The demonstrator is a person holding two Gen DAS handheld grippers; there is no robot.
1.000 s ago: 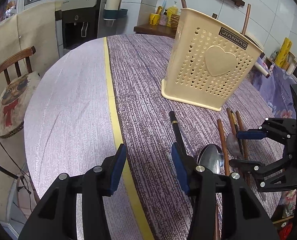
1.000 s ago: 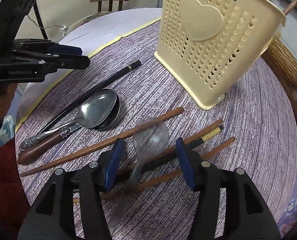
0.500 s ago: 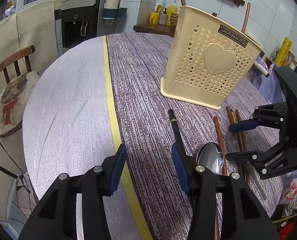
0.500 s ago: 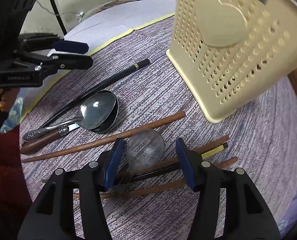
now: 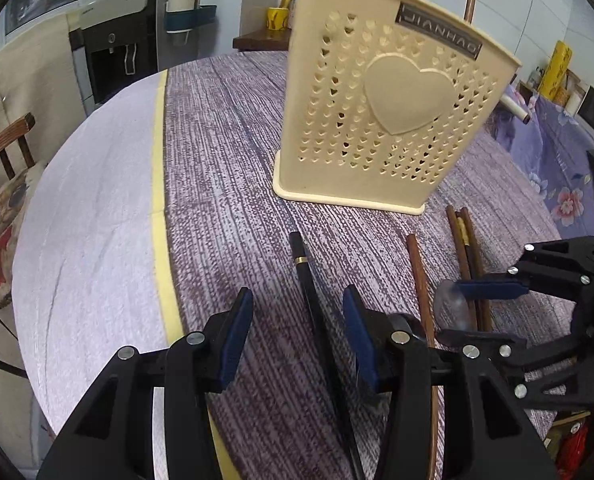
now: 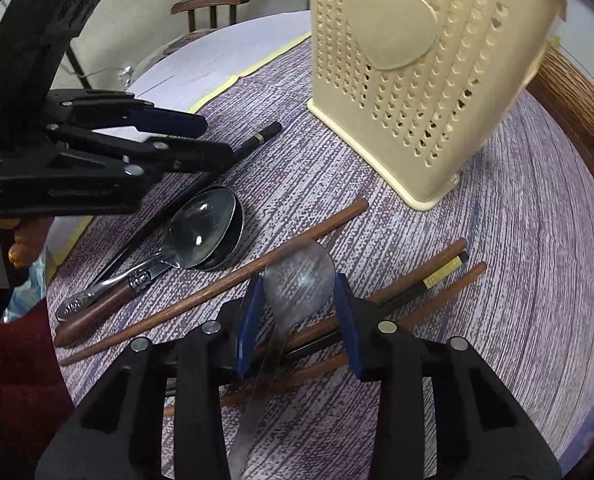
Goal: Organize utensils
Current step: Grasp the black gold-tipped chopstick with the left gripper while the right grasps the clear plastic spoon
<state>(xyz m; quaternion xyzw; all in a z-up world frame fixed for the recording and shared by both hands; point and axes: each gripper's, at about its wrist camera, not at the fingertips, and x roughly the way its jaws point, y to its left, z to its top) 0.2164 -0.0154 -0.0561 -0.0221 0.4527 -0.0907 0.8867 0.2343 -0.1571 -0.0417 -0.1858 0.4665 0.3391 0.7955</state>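
Observation:
A cream perforated utensil holder [image 5: 389, 120] with a heart stands on the purple cloth; it also shows in the right wrist view [image 6: 425, 72]. My right gripper [image 6: 299, 300] is shut on a steel spoon [image 6: 297, 276], pads against the sides of its bowl, over several brown chopsticks [image 6: 217, 288]. Two nested spoons [image 6: 205, 232] and a black chopstick [image 6: 233, 152] lie to the left. My left gripper [image 5: 297, 324] is open and empty above the black chopstick [image 5: 309, 284]. The right gripper appears in the left wrist view [image 5: 485, 312].
A round table [image 5: 97, 220] carries a yellow stripe [image 5: 161, 208] between the light and purple cloth. A wooden chair [image 5: 1, 160] stands at the left. A woven basket [image 6: 573, 100] sits behind the holder. A water dispenser [image 5: 117, 40] stands beyond the table.
My right gripper has closed in on the steel spoon's bowl and now grips it. My left gripper has moved forward toward the holder, staying open.

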